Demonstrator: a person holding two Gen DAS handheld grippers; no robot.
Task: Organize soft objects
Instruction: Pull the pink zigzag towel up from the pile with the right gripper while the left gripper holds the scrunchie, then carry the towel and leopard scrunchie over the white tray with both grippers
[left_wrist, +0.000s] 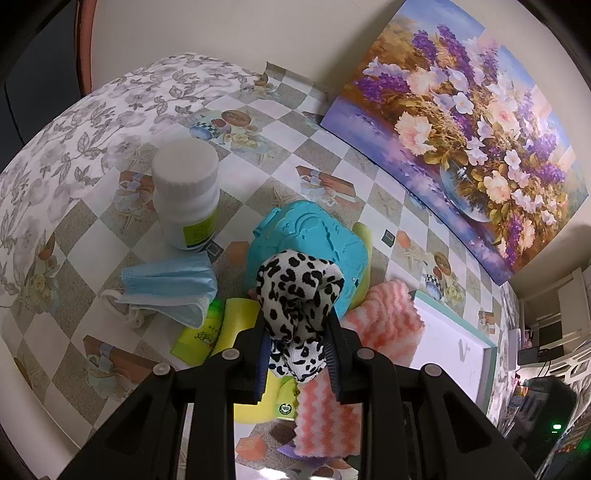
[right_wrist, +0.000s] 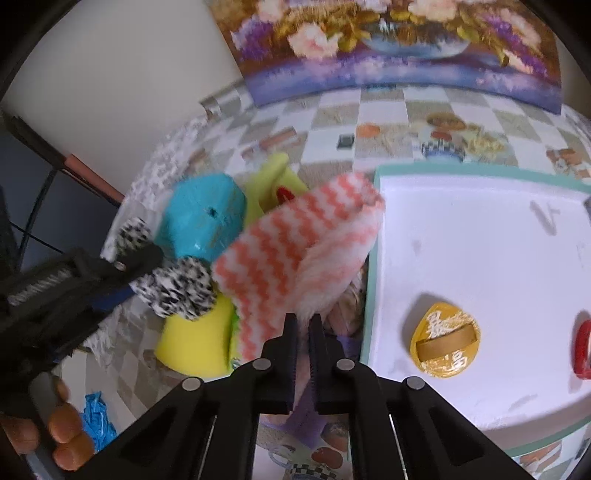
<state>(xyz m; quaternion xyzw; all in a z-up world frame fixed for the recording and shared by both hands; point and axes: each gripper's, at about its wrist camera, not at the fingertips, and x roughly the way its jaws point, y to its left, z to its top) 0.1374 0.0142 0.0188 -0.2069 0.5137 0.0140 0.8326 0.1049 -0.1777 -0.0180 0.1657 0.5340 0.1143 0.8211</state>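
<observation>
My left gripper (left_wrist: 297, 332) is shut on a black-and-white spotted cloth (left_wrist: 297, 291) and holds it above the table; the cloth (right_wrist: 177, 288) and the left gripper (right_wrist: 122, 273) also show at the left of the right wrist view. My right gripper (right_wrist: 303, 325) is shut on a pink-and-white zigzag cloth (right_wrist: 295, 251), lifted beside the white tray (right_wrist: 480, 258). The same pink cloth (left_wrist: 384, 317) shows in the left wrist view. A blue face mask (left_wrist: 170, 288) lies on the table.
A white pill bottle (left_wrist: 184, 192) stands at the left. A turquoise plastic box (left_wrist: 314, 240) and yellow-green items (right_wrist: 195, 339) lie mid-table. The tray holds a gold ingot-shaped piece (right_wrist: 445, 339) and a red item (right_wrist: 583, 349). A flower painting (left_wrist: 461, 129) leans on the wall.
</observation>
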